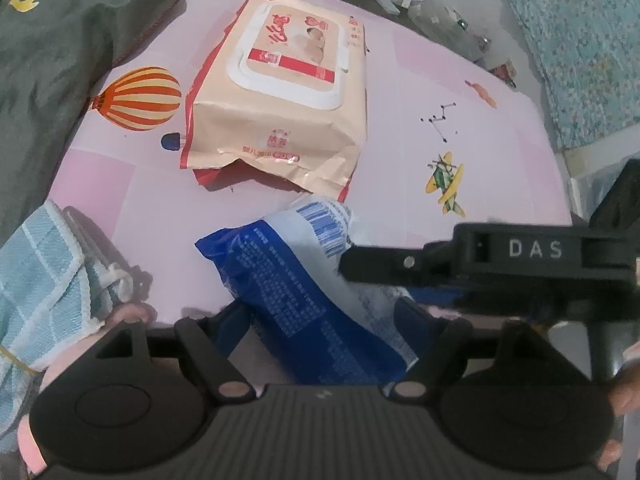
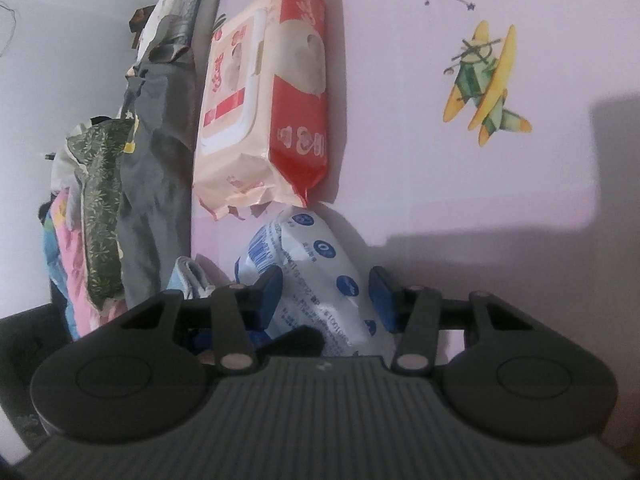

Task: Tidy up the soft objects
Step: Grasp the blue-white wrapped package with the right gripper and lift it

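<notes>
A soft blue and white pack (image 1: 280,280) lies slanted on the pink printed sheet (image 1: 420,80). My left gripper (image 1: 324,316) straddles its middle from above, jaws wide, with a pad against each long side. My right gripper (image 1: 360,280) reaches in from the right over the pack's barcode end. In the right wrist view the same pack (image 2: 316,256) sits between the blue pads of the right gripper (image 2: 324,288), which press its sides. Just beyond it rests a larger peach and red wet-wipes pack (image 1: 288,80) (image 2: 256,112), untouched.
A folded light blue checked towel (image 1: 44,272) (image 2: 192,276) lies at the left. A grey-green garment (image 1: 52,60) (image 2: 156,160) is heaped along the sheet's edge. Blue patterned fabric (image 1: 580,48) and small clutter sit past the far right edge.
</notes>
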